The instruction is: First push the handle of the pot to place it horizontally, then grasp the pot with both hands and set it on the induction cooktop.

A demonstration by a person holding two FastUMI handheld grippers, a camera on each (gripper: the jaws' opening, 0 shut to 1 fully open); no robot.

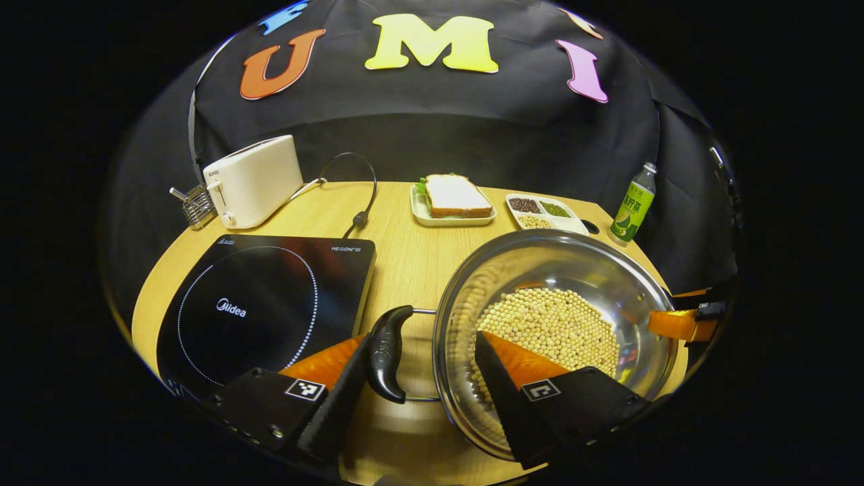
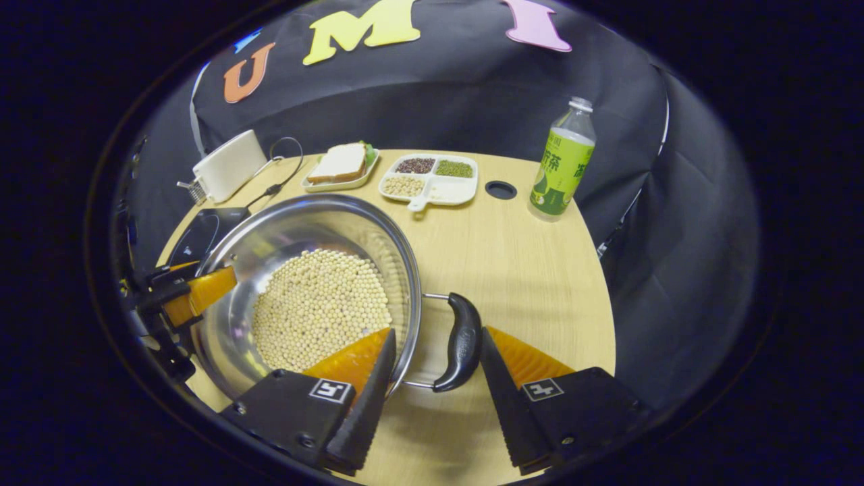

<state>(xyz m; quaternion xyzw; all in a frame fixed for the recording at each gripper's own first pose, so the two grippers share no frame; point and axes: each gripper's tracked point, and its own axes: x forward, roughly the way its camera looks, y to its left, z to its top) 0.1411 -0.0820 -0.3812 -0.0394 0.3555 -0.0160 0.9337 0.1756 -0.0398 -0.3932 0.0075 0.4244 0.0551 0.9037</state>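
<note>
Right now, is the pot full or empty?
Partly full: pale beans cover the pot's bottom, its shiny walls bare above them.

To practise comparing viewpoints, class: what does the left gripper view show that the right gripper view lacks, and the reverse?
Left gripper view: the pot's left handle between the open left tongs, and the induction cooktop with its whole ring.
Right gripper view: the right handle between the open right tongs.
Both: the pot of beans, toaster, sandwich, bottle.

Left gripper (image 1: 422, 378): black angular housings, each bearing a square black-and-white marker; small screws on the housing. Right gripper (image 2: 435, 378): same build, ribbed finger faces.
</note>
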